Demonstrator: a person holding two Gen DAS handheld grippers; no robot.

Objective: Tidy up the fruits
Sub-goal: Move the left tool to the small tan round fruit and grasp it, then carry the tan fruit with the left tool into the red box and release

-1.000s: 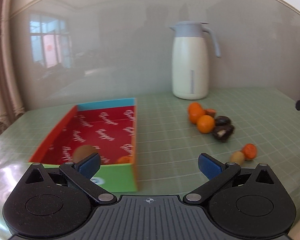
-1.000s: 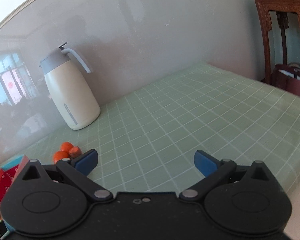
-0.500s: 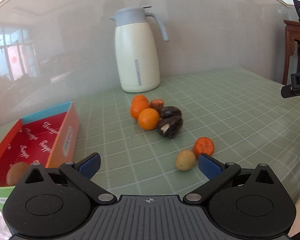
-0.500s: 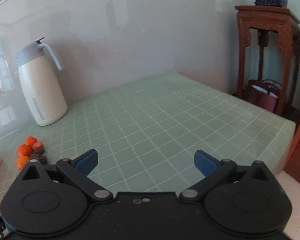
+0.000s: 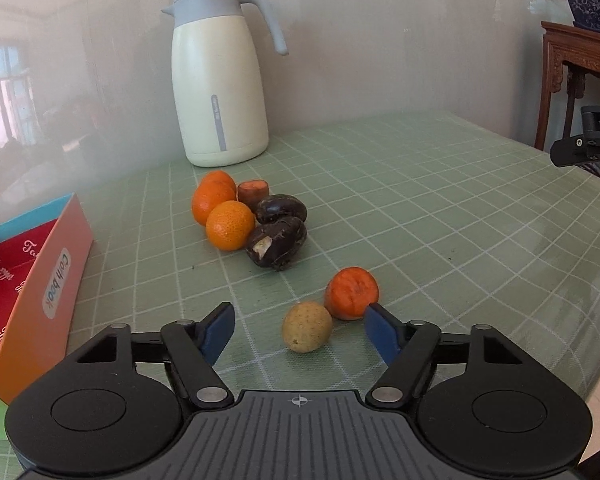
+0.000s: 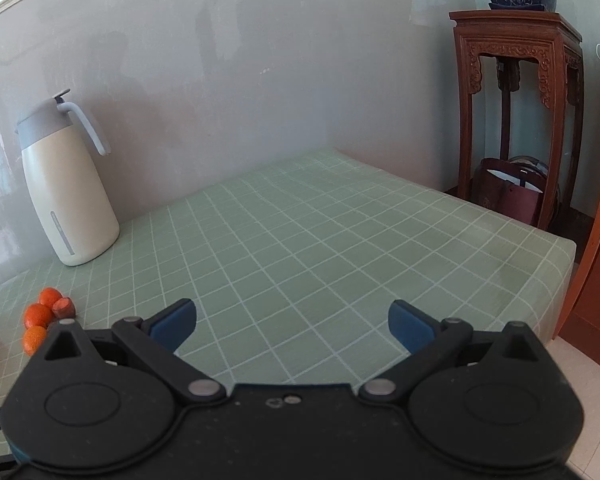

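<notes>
The left tool (image 5: 296, 330), jaws wide and empty, frames the tan fruit (image 5: 307, 327); it should centre before closing, clear of the orange piece (image 5: 352, 293).

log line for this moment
left tongs: open, around tan fruit | right tongs: open, idle | box: left
</notes>
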